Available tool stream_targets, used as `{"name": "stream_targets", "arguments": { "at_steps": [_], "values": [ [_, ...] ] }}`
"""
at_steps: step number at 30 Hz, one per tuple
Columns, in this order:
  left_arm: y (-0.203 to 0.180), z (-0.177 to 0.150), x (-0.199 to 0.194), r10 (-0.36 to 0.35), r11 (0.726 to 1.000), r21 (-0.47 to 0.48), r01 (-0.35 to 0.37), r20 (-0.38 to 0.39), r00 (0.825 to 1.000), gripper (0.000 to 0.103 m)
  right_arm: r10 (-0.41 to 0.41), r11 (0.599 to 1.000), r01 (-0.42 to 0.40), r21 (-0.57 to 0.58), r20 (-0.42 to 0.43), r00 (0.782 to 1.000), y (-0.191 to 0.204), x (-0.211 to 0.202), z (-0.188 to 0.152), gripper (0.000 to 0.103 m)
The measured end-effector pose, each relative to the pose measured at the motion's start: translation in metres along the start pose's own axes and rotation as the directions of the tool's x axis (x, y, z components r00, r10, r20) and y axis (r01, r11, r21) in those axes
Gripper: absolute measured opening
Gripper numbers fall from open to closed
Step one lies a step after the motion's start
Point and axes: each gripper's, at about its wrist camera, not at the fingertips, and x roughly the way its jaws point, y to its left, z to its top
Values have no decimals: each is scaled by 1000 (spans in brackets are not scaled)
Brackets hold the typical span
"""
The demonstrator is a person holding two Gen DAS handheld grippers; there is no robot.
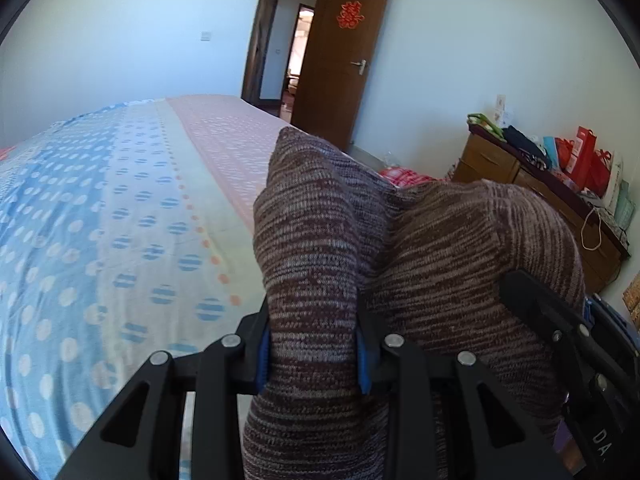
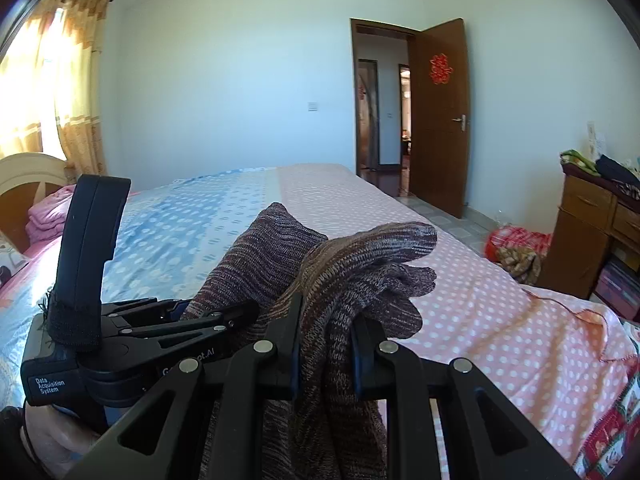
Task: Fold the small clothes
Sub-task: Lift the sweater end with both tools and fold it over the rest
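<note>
1. Sunlit bedroom: a wide bed (image 2: 460, 280) in blue and pink polka-dot sheets is lying below both grippers.
2. Left gripper (image 1: 314, 356) and right gripper (image 2: 326, 364) are each clenching the brown-and-mauve striped knit garment (image 1: 420, 248), lifted above the bed.
3. Judging: keeping both grips level should be helping edges align.
4. No containers are showing contents.

A home bedroom: a wide bed (image 2: 460, 280) under a dotted blue and pink sheet (image 1: 120, 208), a headboard (image 2: 24, 172) with folded pink bedding at far left, a curtained window (image 2: 48, 80), an open wooden door (image 2: 440, 120), and a cluttered dresser (image 2: 588, 216) at right.
</note>
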Motion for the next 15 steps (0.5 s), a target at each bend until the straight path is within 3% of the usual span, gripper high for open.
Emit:
{"name": "stream_targets", "arguments": {
  "at_steps": [8, 15],
  "values": [
    [-33, 11, 38, -8, 999, 38, 10, -33, 999, 33, -82, 997, 82, 2, -18, 996, -41, 23, 1, 19],
    [-50, 27, 82, 29, 998, 60, -28, -10, 1000, 33, -186, 982, 185, -35, -44, 982, -67, 82, 7, 19]
  ]
}}
